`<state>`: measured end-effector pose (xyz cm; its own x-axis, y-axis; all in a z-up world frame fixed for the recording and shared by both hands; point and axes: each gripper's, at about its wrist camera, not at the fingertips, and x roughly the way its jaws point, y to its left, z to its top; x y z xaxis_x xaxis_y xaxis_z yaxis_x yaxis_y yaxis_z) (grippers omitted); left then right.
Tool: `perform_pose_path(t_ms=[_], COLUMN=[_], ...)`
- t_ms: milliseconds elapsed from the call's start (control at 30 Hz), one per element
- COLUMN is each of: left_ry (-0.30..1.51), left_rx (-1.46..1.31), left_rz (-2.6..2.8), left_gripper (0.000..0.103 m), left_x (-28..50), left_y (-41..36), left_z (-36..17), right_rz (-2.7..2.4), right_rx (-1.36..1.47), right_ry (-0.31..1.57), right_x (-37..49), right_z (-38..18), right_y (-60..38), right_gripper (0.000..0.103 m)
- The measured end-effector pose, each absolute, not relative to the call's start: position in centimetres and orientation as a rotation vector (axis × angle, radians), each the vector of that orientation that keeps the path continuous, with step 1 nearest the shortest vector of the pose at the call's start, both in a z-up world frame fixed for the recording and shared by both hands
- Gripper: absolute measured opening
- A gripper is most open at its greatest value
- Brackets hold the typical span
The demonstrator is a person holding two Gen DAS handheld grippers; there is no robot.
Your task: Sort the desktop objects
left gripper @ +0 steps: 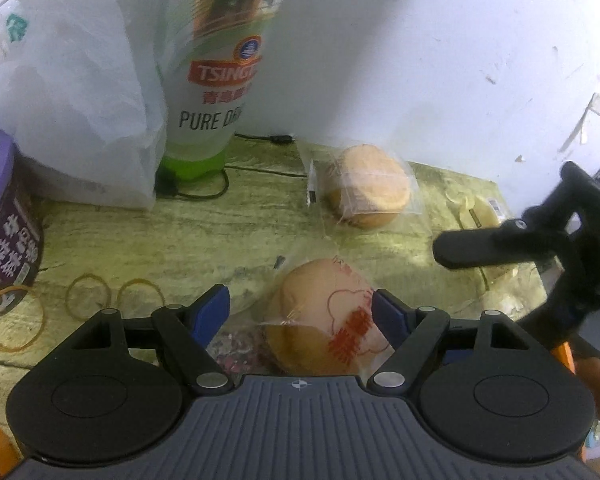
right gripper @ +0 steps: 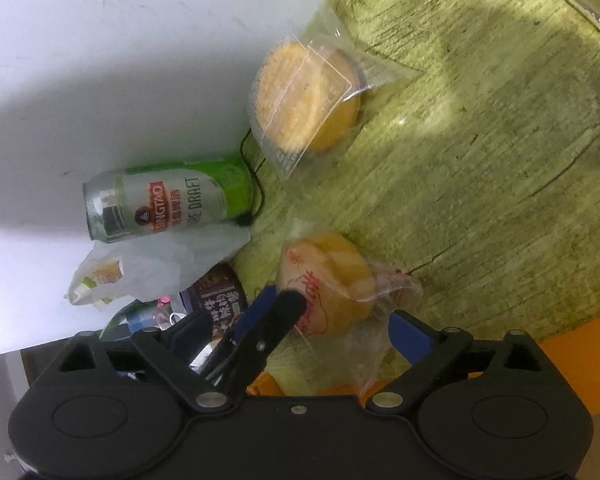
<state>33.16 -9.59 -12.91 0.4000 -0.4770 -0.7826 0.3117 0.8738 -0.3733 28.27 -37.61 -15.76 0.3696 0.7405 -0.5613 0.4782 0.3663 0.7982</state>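
Buns in clear wrappers lie on the yellow-green wood-grain bench [left gripper: 160, 232]. The nearer wrapped bun [left gripper: 320, 320], printed with red characters, sits between the blue pads of the left claw [left gripper: 300, 312]. That claw is spread: its right pad is at the wrapper's edge, its left pad stands clear of it, and nothing is pinched. The right wrist view shows the same bun [right gripper: 328, 280] just ahead of the right claw [right gripper: 336, 320], with loose wrapper film trailing down between its fingers. The right claw is also spread wide and grips nothing; one of its black fingers [left gripper: 472, 248] reaches in from the right in the left wrist view.

The second wrapped bun [left gripper: 366, 186] lies farther back, near the white wall [left gripper: 420, 60], apart from the first.

A green and white beer can [left gripper: 216, 80] stands upright against the wall on the left, with a black cable [left gripper: 204, 192] looping around its base. A white plastic bag [left gripper: 84, 92] sits beside the can, touching it. A purple cup [left gripper: 8, 232] stands at the far left edge, and several rubber bands [left gripper: 88, 296] lie flat on the bench next to it.
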Motion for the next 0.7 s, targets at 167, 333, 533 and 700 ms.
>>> perform_pose_path(t_ms=[167, 333, 533, 700], left_ry=[1.078, 1.112, 1.160, 1.138], left_rx=[-0.188, -0.204, -0.200, -0.171], left_rz=[-0.514, -0.553, -0.599, -0.563], left_gripper=[0.080, 0.080, 0.080, 0.080], left_x=[32.4, 31.2, 29.5, 28.9], left_y=[-9.1, -9.0, -9.1, -9.0], left_z=[-12.6, -12.2, -12.0, -11.5], right_rz=[0.239, 0.236, 0.245, 0.249], right_rx=[1.261, 1.232, 1.209, 1.202], right_ry=[1.243, 1.203, 1.148, 1.122], right_x=[28.6, 29.0, 29.4, 29.3], right_z=[-16.2, -16.6, -16.7, -16.3], right_y=[-37.7, -37.7, -37.6, -38.0], right_gripper=[0.096, 0.096, 0.096, 0.096])
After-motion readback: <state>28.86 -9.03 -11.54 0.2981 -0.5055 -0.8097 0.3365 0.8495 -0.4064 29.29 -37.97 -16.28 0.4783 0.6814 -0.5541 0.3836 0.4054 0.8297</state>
